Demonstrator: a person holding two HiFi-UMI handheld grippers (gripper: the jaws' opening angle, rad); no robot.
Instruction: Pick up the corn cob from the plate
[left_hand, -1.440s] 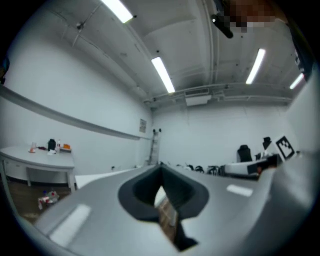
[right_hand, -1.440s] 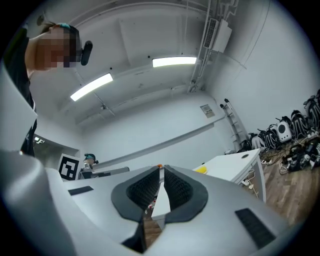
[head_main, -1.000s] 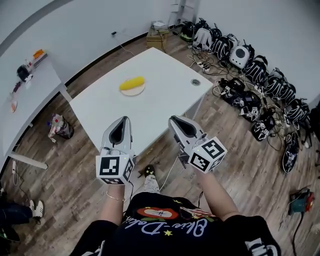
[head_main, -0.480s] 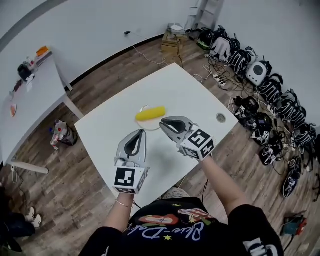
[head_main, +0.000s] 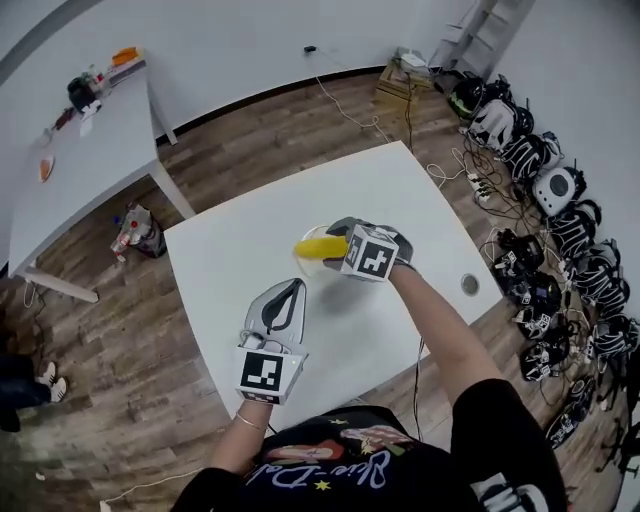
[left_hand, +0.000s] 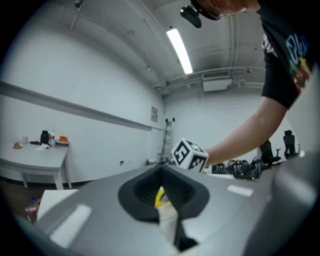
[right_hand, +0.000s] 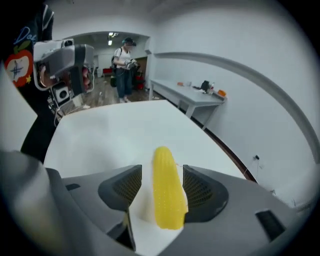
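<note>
At centre frame over the worktop (head_main: 230, 270), lower right tongs (right_hand: 165, 192), spread astride the corn cob (head_main: 318, 246) on plate (right_hand: 143, 205), then squeeze mid-length; leave closed, empty left tongs (left_hand: 167, 210) idle.

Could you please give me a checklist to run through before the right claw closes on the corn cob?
1. Cob between the jaws: ok. The corn cob lies between the two jaws of the right claw.
2. Jaws apart: ok. They stand open, and the plate shows between one jaw and the cob.
3. Cob resting on the plate: ok, it is not yet lifted.
4. Alignment: ok. The cob runs lengthwise along the jaws, so they would close across its width.
5. Left claw out of the way: ok. It is over the table, apart from the plate.
6. Jaw tips clear of the plate: cannot tell.
</note>
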